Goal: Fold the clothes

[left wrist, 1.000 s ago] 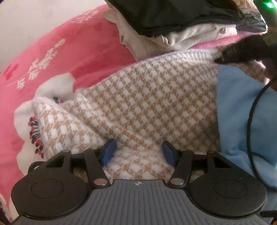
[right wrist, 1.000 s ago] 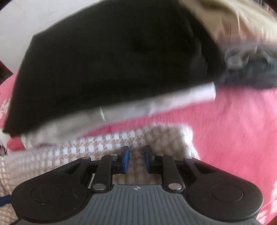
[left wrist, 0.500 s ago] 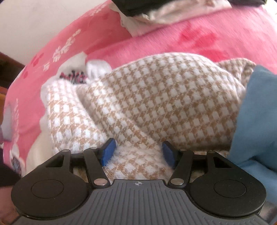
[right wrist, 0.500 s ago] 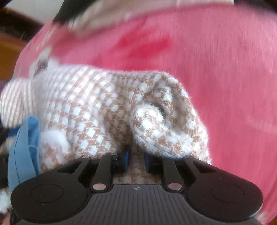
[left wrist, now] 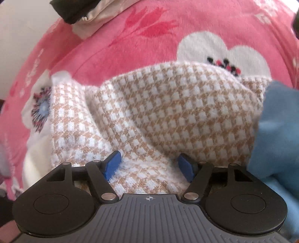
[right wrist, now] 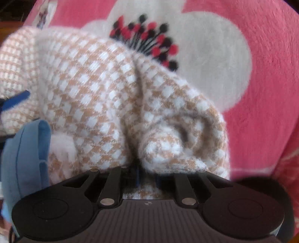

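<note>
A beige-and-white checked knit garment (left wrist: 177, 112) lies bunched on a pink floral blanket (left wrist: 130, 46). My left gripper (left wrist: 148, 168) points steeply down onto its near edge. Its jaws are opening, and the blue pads stand apart with a flat fold of knit between them. In the right wrist view the same garment (right wrist: 97, 89) is rolled into a thick fold. My right gripper (right wrist: 147, 175) is shut on that fold, its pads nearly hidden under the cloth. A blue pad of the left gripper (right wrist: 16, 101) shows at the left edge.
A light blue garment (left wrist: 276, 130) lies against the knit's right side, and in the right wrist view the blue garment (right wrist: 26, 149) is at the lower left. A stack of folded dark and pale clothes (left wrist: 78, 11) sits at the far top left. Pink blanket (right wrist: 271, 65) surrounds everything.
Both grippers travelled with the knit away from the folded stack, which slid to the top edge. The right gripper tipped downward, doubling the cloth over. The left jaws have widened.
</note>
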